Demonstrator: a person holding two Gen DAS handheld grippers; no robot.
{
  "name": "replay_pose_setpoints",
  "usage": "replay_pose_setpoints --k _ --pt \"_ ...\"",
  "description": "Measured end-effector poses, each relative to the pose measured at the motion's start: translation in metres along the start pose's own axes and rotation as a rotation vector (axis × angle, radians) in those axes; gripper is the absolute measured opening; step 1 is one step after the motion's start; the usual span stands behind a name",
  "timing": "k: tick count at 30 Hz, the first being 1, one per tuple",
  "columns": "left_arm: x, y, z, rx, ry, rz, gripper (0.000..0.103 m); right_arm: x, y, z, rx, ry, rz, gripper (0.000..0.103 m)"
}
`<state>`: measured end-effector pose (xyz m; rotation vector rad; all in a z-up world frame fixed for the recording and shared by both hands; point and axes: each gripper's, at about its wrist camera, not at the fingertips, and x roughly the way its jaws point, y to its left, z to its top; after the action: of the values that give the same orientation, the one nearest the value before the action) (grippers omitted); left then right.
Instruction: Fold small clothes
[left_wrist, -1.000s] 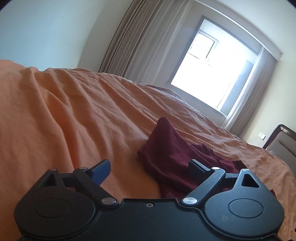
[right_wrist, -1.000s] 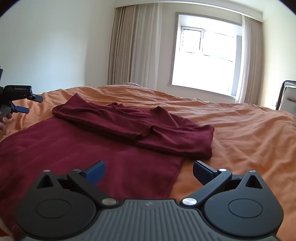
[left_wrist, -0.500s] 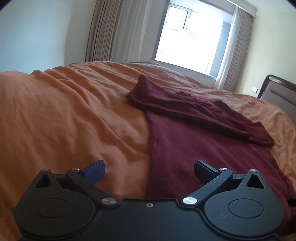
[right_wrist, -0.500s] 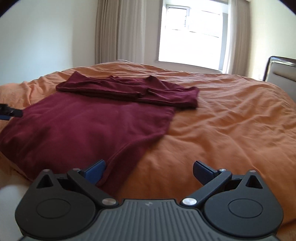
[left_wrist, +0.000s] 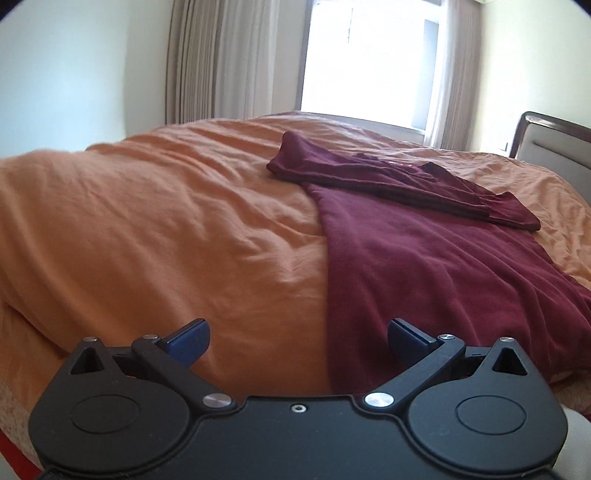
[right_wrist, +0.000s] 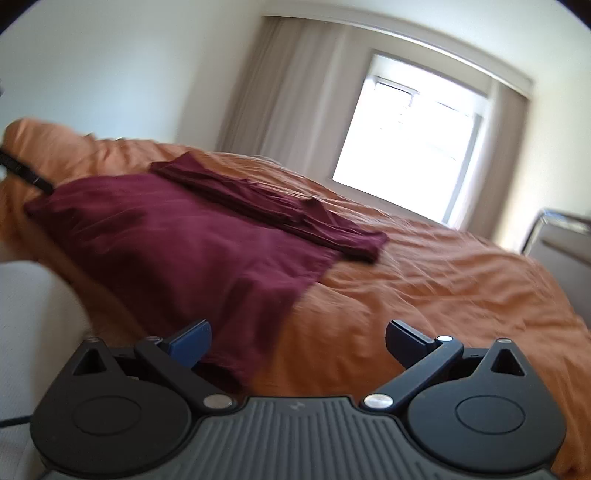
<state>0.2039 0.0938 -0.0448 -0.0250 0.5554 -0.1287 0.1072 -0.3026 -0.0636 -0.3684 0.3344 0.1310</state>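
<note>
Matt maroon cloth garment (left_wrist: 424, 266) on wrinkled orange cloth bedcover (left_wrist: 147, 229).

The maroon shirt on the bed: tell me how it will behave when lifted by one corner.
The maroon shirt will likely hang limp, since it drapes over the orange duvet. Its folded top band would probably unfold. It looks thin and light.

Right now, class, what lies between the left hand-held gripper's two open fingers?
In the left wrist view, the left hand-held gripper frames orange bedspread and the maroon garment's near edge; nothing is gripped.
</note>
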Motion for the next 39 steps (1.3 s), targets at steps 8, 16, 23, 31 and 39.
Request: replay_pose_setpoints --k 8,16,23,31,39 --pt "-0.002 -0.039 -0.004 0.103 -0.022 -0.028 0.102 0.017 0.054 -0.014 -0.254 -0.012 -0.019 0.103" --pt "-0.003 -0.057 0.002 0.088 -0.023 -0.08 0.102 0.023 0.089 -0.024 -0.449 -0.111 -0.168 0.103" --pt "-0.012 -0.071 0.003 0.129 -0.046 -0.105 0.102 0.01 0.101 -0.03 -0.512 -0.21 -0.144 0.075" --pt "-0.021 -0.084 -0.007 0.169 -0.037 -0.141 0.102 0.008 0.107 -0.013 -0.448 -0.181 -0.033 0.018" --pt "-0.028 -0.112 -0.027 0.28 -0.06 -0.192 0.102 -0.003 0.053 0.042 -0.076 -0.152 0.106 0.011"
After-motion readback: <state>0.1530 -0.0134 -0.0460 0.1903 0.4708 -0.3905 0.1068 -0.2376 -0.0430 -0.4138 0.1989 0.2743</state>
